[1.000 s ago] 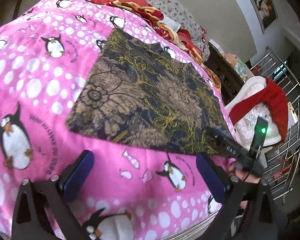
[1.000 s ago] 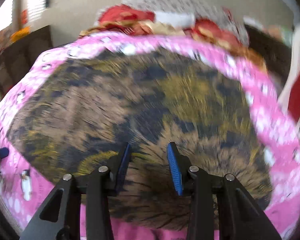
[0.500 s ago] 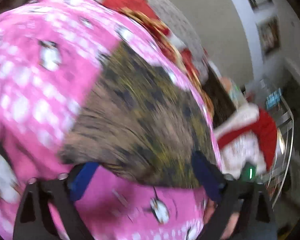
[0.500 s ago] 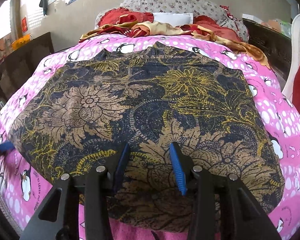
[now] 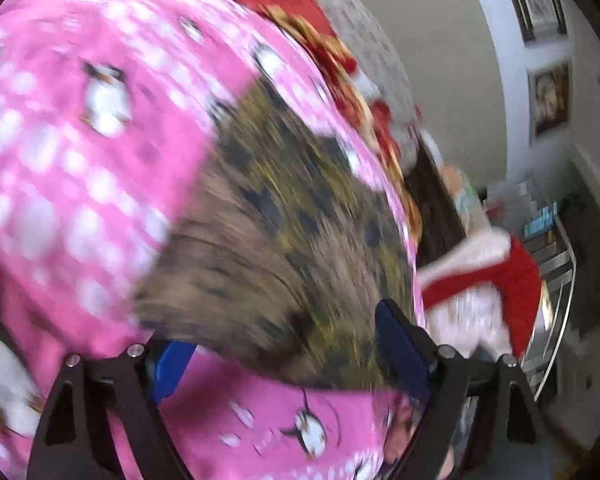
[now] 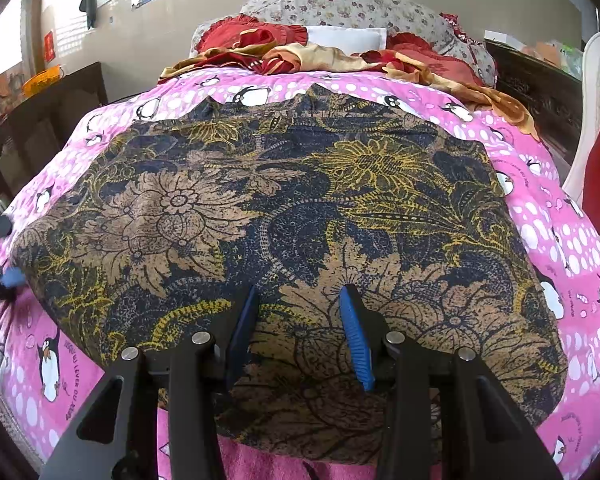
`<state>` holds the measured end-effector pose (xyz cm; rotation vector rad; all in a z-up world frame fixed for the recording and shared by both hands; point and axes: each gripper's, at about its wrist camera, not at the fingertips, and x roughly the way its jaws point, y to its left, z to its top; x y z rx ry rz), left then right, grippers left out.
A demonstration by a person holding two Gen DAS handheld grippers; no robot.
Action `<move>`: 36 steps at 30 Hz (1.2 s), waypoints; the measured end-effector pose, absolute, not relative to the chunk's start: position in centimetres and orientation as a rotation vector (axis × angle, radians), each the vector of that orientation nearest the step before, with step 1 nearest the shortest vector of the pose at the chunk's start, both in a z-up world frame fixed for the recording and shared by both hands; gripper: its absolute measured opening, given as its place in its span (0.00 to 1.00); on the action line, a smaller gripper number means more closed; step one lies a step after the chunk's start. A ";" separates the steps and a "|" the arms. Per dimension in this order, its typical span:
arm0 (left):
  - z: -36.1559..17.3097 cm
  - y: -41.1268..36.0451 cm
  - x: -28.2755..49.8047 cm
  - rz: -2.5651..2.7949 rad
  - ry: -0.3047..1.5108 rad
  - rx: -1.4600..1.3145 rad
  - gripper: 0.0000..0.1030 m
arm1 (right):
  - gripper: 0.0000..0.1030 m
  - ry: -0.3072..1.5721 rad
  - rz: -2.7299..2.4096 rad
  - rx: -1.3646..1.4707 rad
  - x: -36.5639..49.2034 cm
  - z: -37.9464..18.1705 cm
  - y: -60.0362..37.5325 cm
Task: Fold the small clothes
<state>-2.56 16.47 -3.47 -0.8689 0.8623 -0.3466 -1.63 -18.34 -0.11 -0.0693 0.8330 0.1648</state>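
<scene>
Bed with pink penguin blanket (image 6: 540,216); pillows at far end. Dark floral garment (image 6: 284,208) lies spread flat on blanket. My left gripper (image 5: 288,356) wide at garment's corner, gripping nothing. My right gripper (image 6: 298,320) narrow over near hem, pads apart, holding nothing.

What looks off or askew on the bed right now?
Nothing stands out. The dark floral-print garment lies spread flat and unfolded on the pink penguin-print blanket. The rumpled red and gold bedding is heaped by the pillows, apart from it. The left wrist view is motion-blurred.
</scene>
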 end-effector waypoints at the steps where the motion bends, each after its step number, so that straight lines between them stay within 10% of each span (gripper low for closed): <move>1: -3.6 16.9 -2.6 -0.317 0.852 -0.880 0.86 | 0.27 0.833 0.164 -0.071 -1.6 -0.1 -18.4; 19: -3.1 15.4 -2.9 -0.417 0.839 -0.842 0.91 | 0.27 0.831 0.163 -0.073 -1.5 -0.2 -18.3; 25: -3.6 15.1 -2.9 -0.266 0.883 -0.772 0.67 | 0.28 0.829 0.156 -0.086 -1.7 -0.2 -18.2; 28: -4.1 15.2 -2.8 -0.178 0.897 -0.744 0.39 | 0.29 0.836 0.150 -0.087 -1.7 -0.1 -18.3; 36: -4.0 15.5 -3.9 -0.102 0.873 -0.697 0.24 | 0.30 0.906 0.194 -0.148 2.0 6.4 -15.5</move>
